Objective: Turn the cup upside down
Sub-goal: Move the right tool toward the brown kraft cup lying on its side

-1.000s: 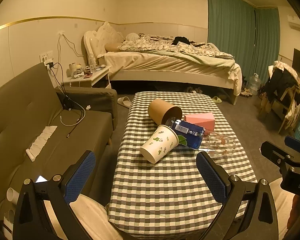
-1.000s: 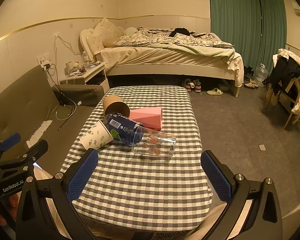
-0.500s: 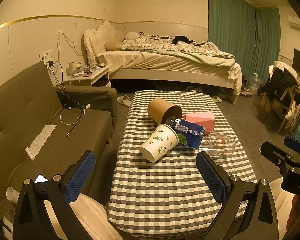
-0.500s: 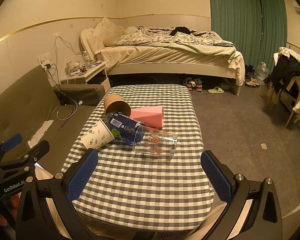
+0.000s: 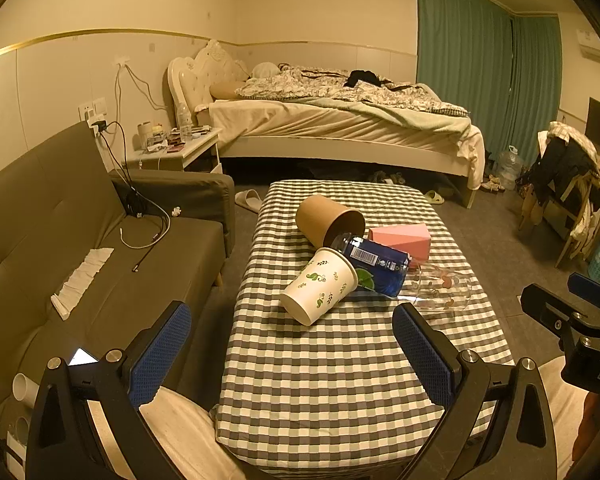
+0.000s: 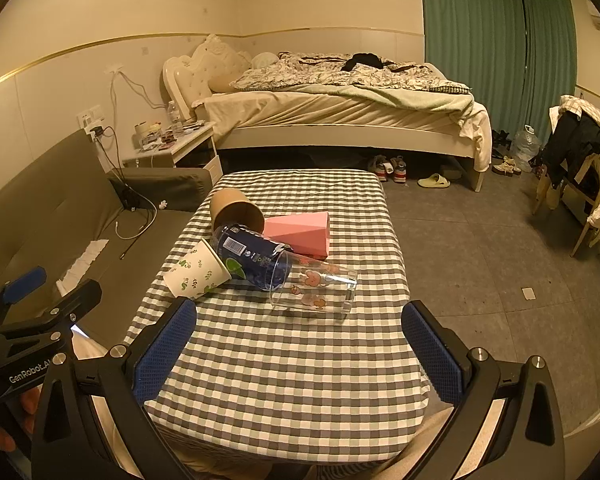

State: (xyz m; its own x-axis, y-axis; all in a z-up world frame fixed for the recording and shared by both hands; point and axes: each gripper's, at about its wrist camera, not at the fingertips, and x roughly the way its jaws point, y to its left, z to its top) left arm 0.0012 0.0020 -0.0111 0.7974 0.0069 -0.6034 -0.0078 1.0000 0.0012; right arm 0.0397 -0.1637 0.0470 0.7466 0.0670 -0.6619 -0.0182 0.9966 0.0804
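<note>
Nothing done yet afaict. Left gripper and right gripper both have fingers spread wide, holding nothing, hanging back at the near edge of the desk. Cups are all on their sides in a pile ahead of the fingers: white leaf-print cup closest to the left ones, clear glass just ahead of the right, w/ blue cup and brown cup further out. Whole grab + flip still left.

Four cups lying clustered on table; box behind; sofa left.
</note>
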